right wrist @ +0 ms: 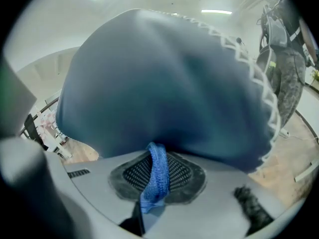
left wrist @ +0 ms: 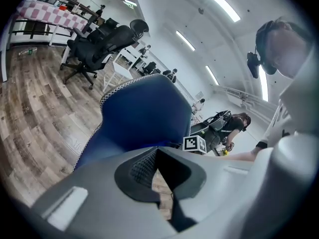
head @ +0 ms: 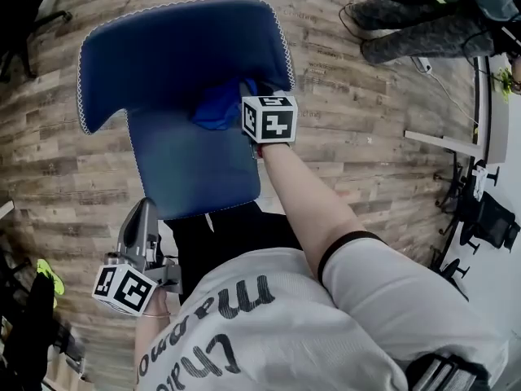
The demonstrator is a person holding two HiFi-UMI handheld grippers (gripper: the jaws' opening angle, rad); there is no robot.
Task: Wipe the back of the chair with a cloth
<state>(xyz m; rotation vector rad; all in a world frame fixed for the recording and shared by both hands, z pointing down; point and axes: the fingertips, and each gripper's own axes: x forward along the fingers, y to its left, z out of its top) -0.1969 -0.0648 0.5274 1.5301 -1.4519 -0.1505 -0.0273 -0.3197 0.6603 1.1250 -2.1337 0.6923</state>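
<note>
The soft, limp blue cloth, pressed to the chair back at frame centre, is pinched by a fold in the right gripper's clenched fingers, probably hold enough, while the left gripper, lower left, is closed on nothing.

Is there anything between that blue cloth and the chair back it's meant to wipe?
Nothing visible. The right gripper is shut on the cloth, and the cloth seems to lie straight against the chair back, with no other thing between them.
</note>
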